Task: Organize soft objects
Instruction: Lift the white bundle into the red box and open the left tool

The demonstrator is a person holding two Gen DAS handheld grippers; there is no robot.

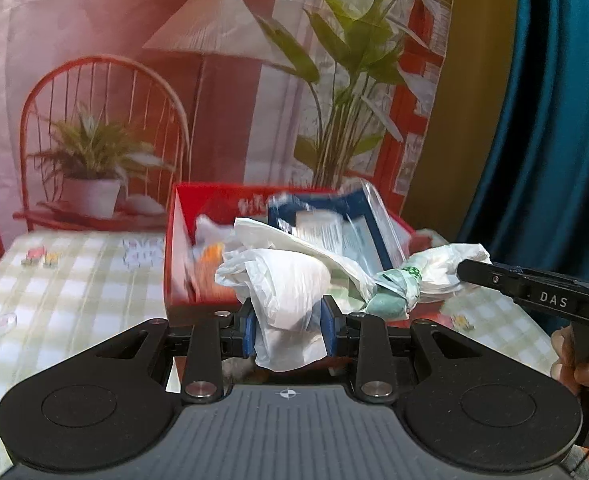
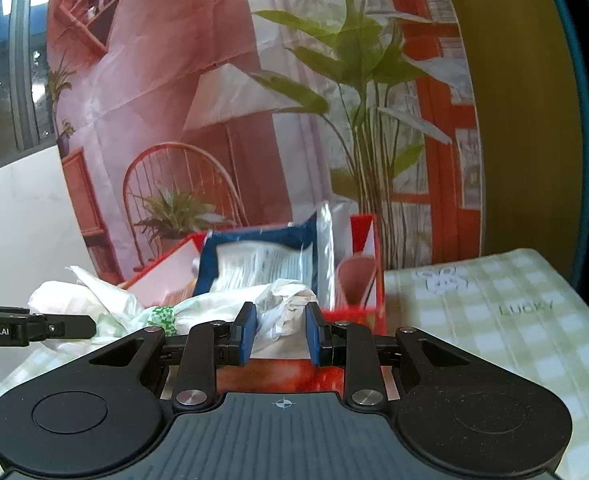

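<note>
Behind, checked tablecloth beneath printed backdrop, teal curtain beside.

White bag, red box

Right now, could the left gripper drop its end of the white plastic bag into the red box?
Probably yes: the left gripper holds the white plastic bag just before the open red box, nothing between.
</note>
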